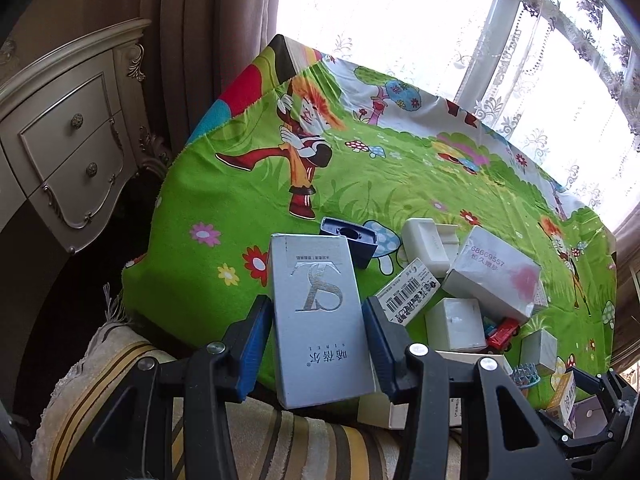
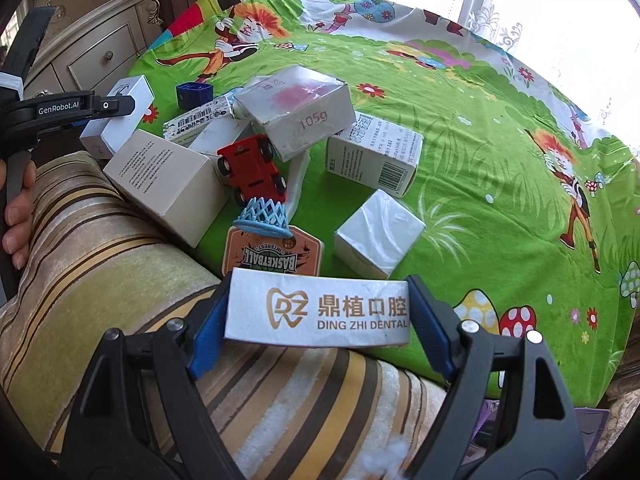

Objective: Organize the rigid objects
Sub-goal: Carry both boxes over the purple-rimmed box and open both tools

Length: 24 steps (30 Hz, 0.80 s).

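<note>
1. While your left claw pinches the tall silver box by its long sides between the blue pads, the box stands lifted over the near edge of the counter, above the striped cushion.
2. Your right claw is pressed onto the white dental box, gripping its two short ends; the box hangs over the same near edge.
3. Just beyond that box, a basketball card lies flat with a small blue net hoop on it, and a white cube box sits beside it to the right.
4. A red toy truck lies on its back, wheels up, leaning among the cartons.
5. Left of the truck, a long cream carton lies along the near edge, partly over the cushion.
6. Farther in, the 105g box rests tilted on other cartons, with a barcode carton on its right.
7. Beyond the pile sits a dark blue cap.
8. Past the far left corner stands a cream dresser.
</note>
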{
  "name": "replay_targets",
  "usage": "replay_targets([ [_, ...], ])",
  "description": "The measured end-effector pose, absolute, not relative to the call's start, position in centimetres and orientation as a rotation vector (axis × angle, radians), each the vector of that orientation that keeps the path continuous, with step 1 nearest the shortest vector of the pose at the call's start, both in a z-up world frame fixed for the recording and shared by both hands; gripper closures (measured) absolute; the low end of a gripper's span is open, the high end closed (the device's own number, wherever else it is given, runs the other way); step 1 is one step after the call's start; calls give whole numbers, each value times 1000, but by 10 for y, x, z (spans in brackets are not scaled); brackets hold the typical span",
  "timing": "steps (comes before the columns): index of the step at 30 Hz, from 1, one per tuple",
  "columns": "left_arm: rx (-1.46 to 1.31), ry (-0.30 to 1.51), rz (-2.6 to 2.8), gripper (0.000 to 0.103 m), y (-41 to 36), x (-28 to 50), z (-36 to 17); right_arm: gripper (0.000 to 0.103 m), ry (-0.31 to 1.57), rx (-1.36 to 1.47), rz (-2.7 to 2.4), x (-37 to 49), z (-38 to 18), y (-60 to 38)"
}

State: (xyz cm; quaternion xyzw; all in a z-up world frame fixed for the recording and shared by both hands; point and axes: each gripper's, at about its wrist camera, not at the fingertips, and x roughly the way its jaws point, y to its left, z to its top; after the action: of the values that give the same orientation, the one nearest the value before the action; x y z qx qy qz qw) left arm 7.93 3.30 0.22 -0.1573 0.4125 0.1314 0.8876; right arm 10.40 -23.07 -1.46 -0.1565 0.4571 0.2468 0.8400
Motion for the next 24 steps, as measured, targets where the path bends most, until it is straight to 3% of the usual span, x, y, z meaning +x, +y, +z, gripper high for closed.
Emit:
replay_targets([
  [24,-215,772,146,55,-26,44,46,20,888,-159,382,49,31,-290],
])
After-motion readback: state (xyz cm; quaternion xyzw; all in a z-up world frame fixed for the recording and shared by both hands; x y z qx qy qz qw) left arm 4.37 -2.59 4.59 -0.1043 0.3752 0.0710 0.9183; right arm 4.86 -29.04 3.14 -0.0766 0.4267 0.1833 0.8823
